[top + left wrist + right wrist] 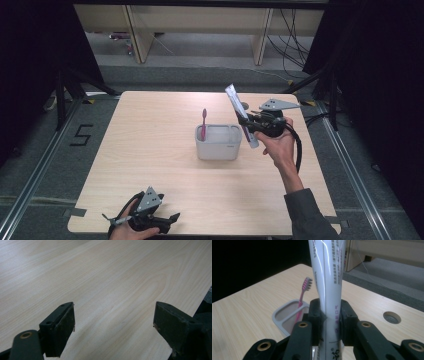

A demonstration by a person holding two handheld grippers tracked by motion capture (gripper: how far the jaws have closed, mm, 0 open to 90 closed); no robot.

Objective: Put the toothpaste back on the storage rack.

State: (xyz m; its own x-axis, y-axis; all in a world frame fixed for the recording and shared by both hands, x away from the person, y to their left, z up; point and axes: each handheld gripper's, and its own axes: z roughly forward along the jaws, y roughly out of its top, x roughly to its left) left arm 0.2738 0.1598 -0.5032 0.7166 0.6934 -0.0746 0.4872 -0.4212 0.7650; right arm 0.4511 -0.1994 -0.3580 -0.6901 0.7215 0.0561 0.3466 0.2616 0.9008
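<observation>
From your right gripper view you can read the purple print on the white toothpaste tube [327, 285] and see a round grommet hole [391, 317] in the tabletop at right; the high view shows the whole pale wooden table [150, 150] instead, on a grey floor with cables and wooden furniture legs along the top of the frame. Your right gripper [248, 124], right of centre, has its jaws pressed narrowly on the tube, which stands tilted just right of the grey two-compartment plastic holder [218, 142]. A pink toothbrush [203, 122] stands upright in its left compartment. Your left gripper [167, 220], at the bottom left edge, hangs with jaws wide apart over bare wood.
</observation>
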